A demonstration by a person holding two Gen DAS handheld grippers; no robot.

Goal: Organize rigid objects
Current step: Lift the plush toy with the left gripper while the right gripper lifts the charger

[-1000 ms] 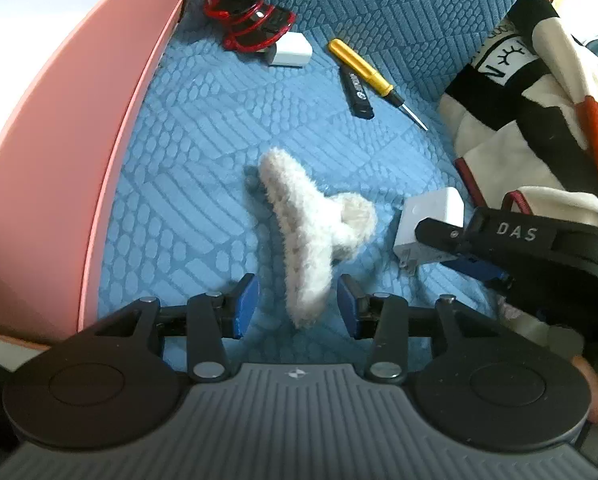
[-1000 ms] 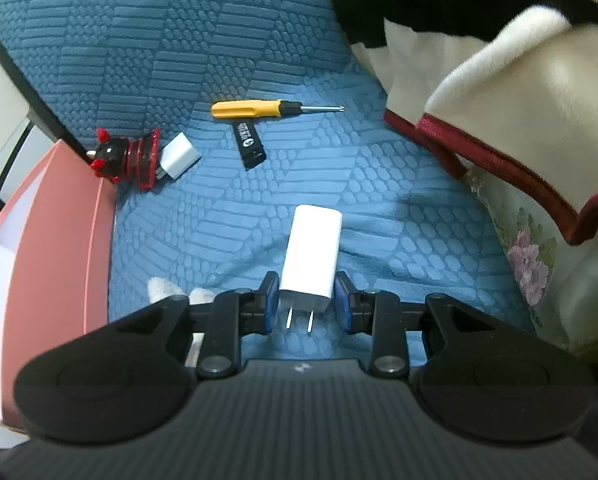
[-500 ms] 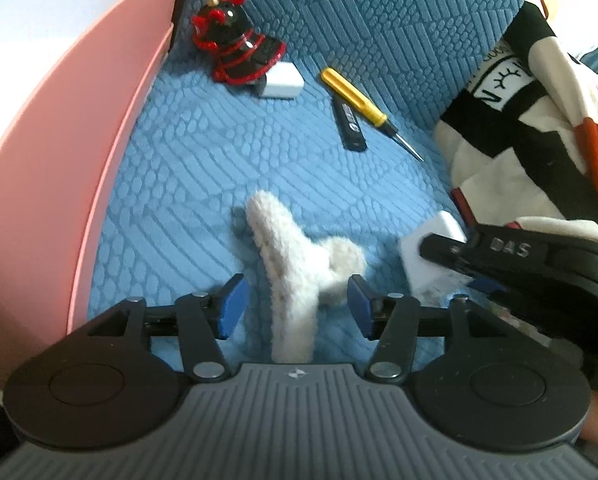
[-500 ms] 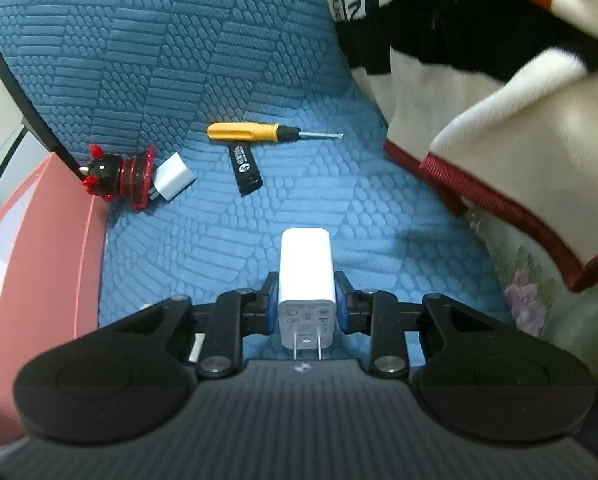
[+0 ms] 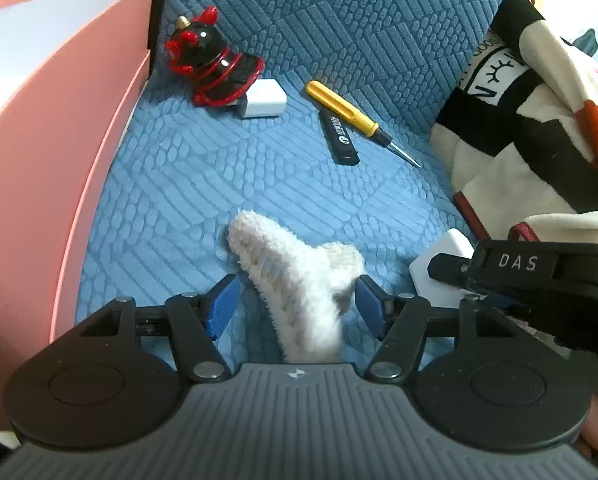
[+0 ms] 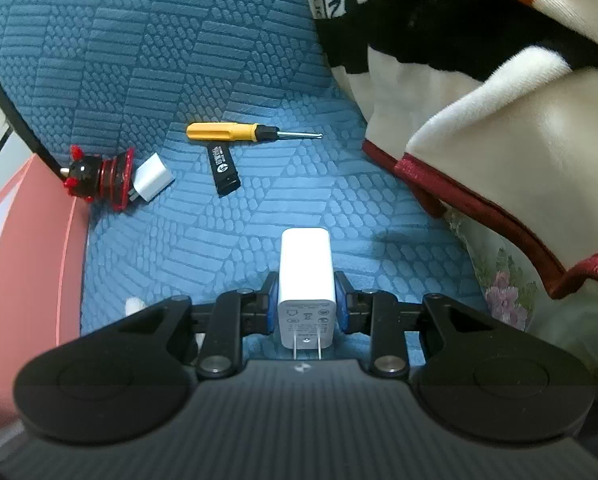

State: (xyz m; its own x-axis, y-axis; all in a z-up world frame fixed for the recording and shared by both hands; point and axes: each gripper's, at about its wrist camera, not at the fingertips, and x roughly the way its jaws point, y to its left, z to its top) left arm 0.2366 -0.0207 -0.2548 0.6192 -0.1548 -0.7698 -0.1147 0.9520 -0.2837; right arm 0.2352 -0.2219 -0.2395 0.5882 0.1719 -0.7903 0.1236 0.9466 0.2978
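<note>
A fluffy white hair claw (image 5: 295, 280) lies on the blue cushion (image 5: 203, 184) between the blue pads of my left gripper (image 5: 297, 304). Its jaws are opening, and neither pad presses on the claw. My right gripper (image 6: 306, 304) is shut on a white plug charger (image 6: 307, 280), prongs facing the camera; the charger (image 5: 439, 276) also shows at the right of the left wrist view. Farther back lie a yellow screwdriver (image 6: 235, 132), a black USB stick (image 6: 223, 170), a second white charger (image 6: 151, 176) and a red-and-black figurine (image 6: 99, 178).
A pink box (image 5: 47, 160) stands along the cushion's left edge. A black, white and red blanket (image 6: 479, 80) is heaped on the right, with floral fabric (image 6: 507, 288) under it. The cushion's backrest (image 5: 339, 20) rises behind the objects.
My left gripper's pads have spread wider and come forward around the hair claw. The right gripper has tilted the charger up, prongs now toward the camera.
</note>
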